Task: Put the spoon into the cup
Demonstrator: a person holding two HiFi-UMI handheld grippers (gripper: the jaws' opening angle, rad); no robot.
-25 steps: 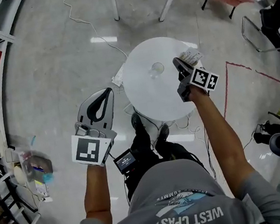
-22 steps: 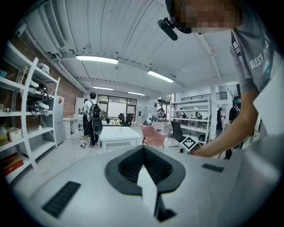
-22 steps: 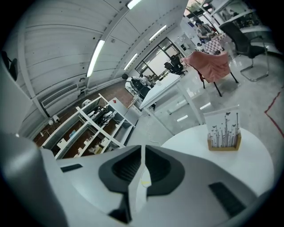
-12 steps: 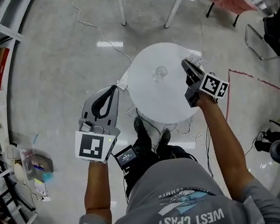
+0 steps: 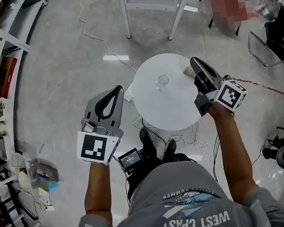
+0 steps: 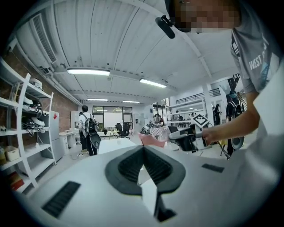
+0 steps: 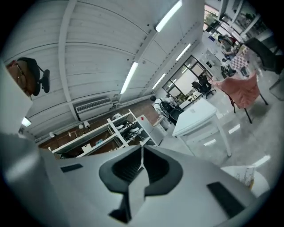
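Between the left gripper (image 5: pixel 112 90) and right gripper (image 5: pixel 195 62), each with fingers pressed together, stands the cup (image 5: pixel 162 82).

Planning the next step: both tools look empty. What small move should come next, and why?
Probably tilt the right tool down toward the round white table: its jaws are shut on nothing, its view shows mostly the room, and no spoon is discernible near the clear glass cup.

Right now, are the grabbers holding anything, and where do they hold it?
Nothing is held. The left gripper and right gripper both have fingers closed together, nothing between.
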